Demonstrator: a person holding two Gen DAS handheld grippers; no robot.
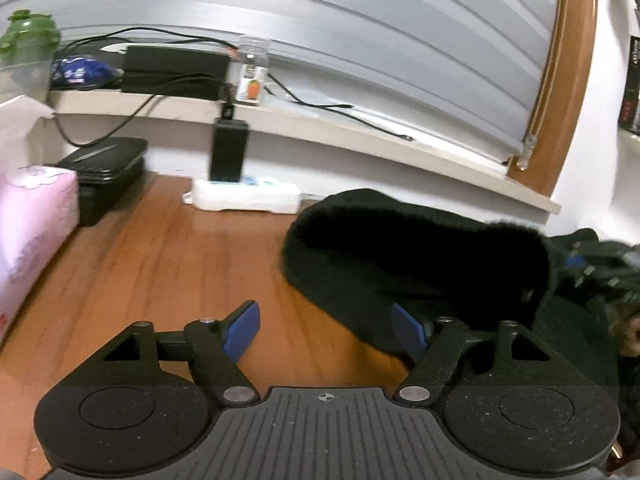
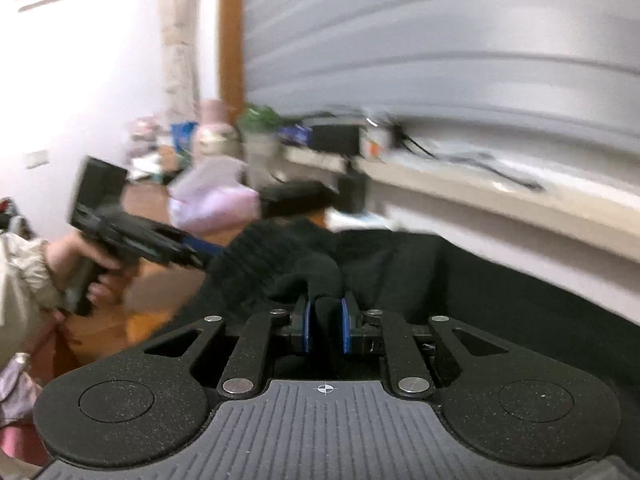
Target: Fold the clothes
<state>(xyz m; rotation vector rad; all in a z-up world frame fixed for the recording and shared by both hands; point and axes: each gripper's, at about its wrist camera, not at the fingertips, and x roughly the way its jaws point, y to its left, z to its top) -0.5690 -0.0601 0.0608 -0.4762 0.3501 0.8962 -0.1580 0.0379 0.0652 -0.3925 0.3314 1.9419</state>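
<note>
Right gripper (image 2: 327,326) is clamped on a fold of black knitted garment (image 2: 280,264), the cloth pinched between its two blue pads (image 2: 307,328) and bunched up just beyond them toward 12 o'clock. From there the dark fabric spreads out to 3 o'clock along the foot of the white wall. At 9 o'clock in the right wrist view a person's hand (image 2: 80,264) grips the handle of the left gripper (image 2: 200,246), whose blue tips sit at the garment's near edge; that view is smeared, so whether they touch the cloth is hard to say.

From its own camera, the left gripper (image 1: 326,330) stands wide apart with nothing pinched: its left pad (image 1: 242,330) hangs over bare wooden bench (image 1: 160,264), its right pad (image 1: 408,334) lies against the edge of the black garment (image 1: 400,256), which is heaped at 1 to 3 o'clock. Farther out sit a white power strip (image 1: 244,196) at 12 o'clock, a black case (image 1: 108,172) at 10 o'clock, and a pink tissue pack (image 1: 32,216) at 9 o'clock.
</note>
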